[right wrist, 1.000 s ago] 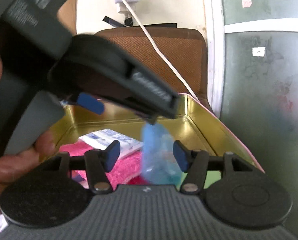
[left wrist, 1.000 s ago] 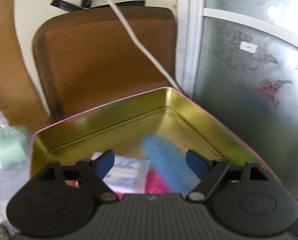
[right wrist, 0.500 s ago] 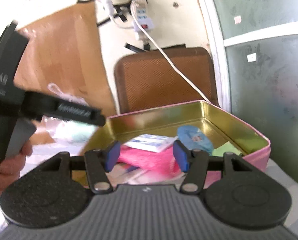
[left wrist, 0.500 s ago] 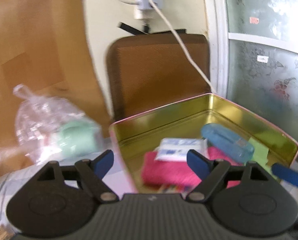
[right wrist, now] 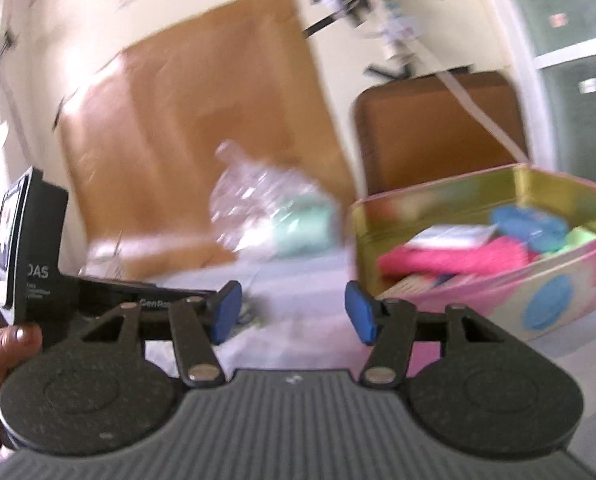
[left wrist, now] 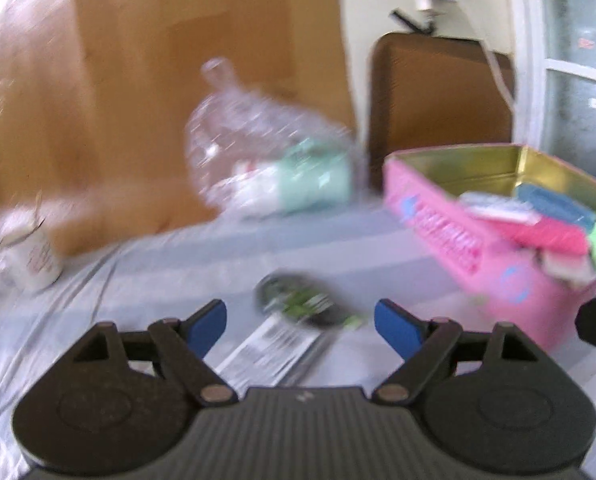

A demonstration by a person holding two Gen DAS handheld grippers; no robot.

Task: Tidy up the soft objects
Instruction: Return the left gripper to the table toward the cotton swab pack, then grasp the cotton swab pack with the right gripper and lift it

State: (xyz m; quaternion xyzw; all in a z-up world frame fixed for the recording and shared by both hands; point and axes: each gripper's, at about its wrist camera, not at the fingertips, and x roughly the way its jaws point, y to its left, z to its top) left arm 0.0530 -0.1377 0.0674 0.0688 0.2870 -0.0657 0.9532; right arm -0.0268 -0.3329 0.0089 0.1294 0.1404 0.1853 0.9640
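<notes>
Both grippers are empty and their jaws stand apart. The left gripper (left wrist: 300,324) looks down on the grey cloth (left wrist: 137,280), and just ahead of its fingers, a little toward the right one, lies a dark packet with green print (left wrist: 302,300). A flat white packet (left wrist: 273,350) touches it on the near side, almost between the fingers. Its long axis seems to run from the left finger's base obliquely toward the right finger's tip, but the blur makes this uncertain. The right gripper (right wrist: 293,312) is held higher and points past the cloth; the pink tin (right wrist: 538,292), already holding a pink towel (right wrist: 458,258) and a blue roll (right wrist: 526,226), lies beyond its right finger. I judge the left gripper is nearer to the packets, so it should take the next one
</notes>
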